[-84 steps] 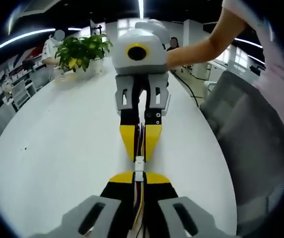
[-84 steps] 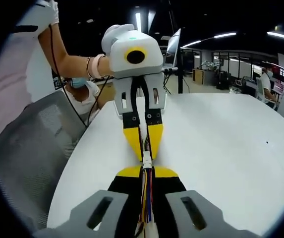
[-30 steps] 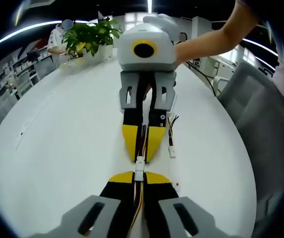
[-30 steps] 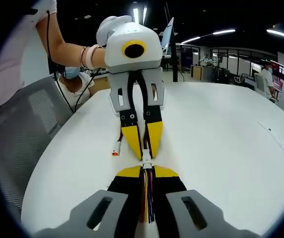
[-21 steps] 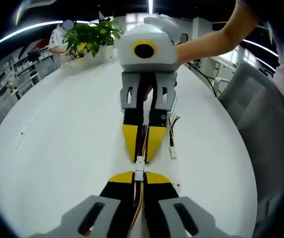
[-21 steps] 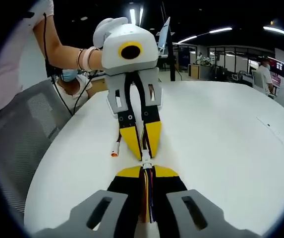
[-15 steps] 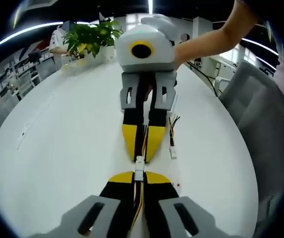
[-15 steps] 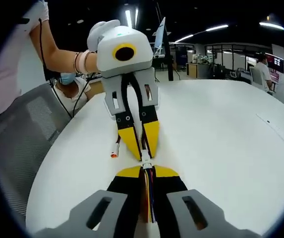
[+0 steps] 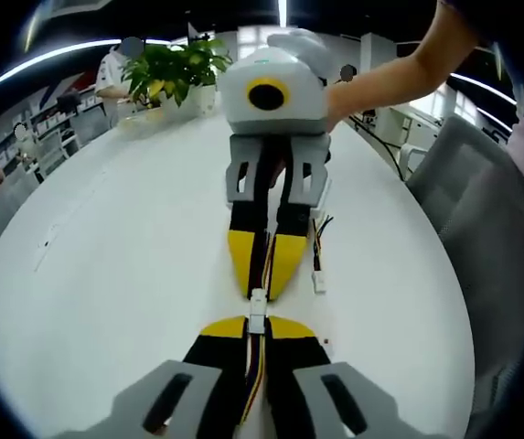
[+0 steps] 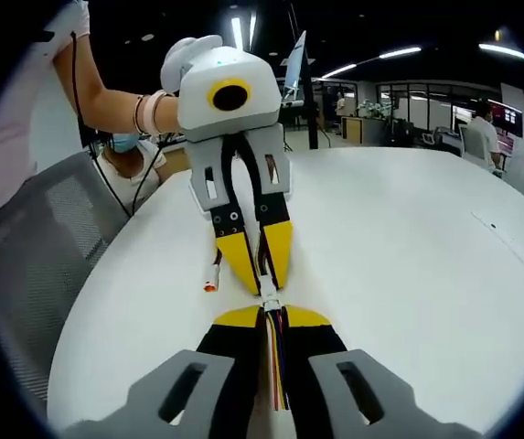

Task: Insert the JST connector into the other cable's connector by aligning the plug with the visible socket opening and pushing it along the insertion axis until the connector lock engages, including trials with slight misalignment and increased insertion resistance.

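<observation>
Over the white table (image 9: 124, 265) my two grippers meet tip to tip. In the left gripper view my left gripper (image 9: 257, 327) is shut on a white JST connector (image 9: 257, 319) with yellow and red wires. The right gripper (image 9: 259, 291) faces it, shut on the mating white connector (image 9: 258, 296). The two white pieces touch end to end in one line; whether the lock is caught I cannot tell. In the right gripper view my right gripper (image 10: 271, 318) pinches its multicoloured wires (image 10: 276, 366) and the joined connectors (image 10: 269, 298) sit just before the left gripper (image 10: 263, 282).
A spare cable with a white plug (image 9: 317, 265) lies on the table beside the right gripper. A small orange-tipped connector (image 10: 211, 275) lies near the left gripper. A potted plant (image 9: 168, 75) stands at the far end, and a grey mesh chair (image 9: 481, 219) stands at the table's edge.
Both grippers stay tip to tip with the connectors together. Since 2.8 s ago the views have shifted, bringing the spare cable and orange-tipped connector into sight. The left gripper leans slightly more.
</observation>
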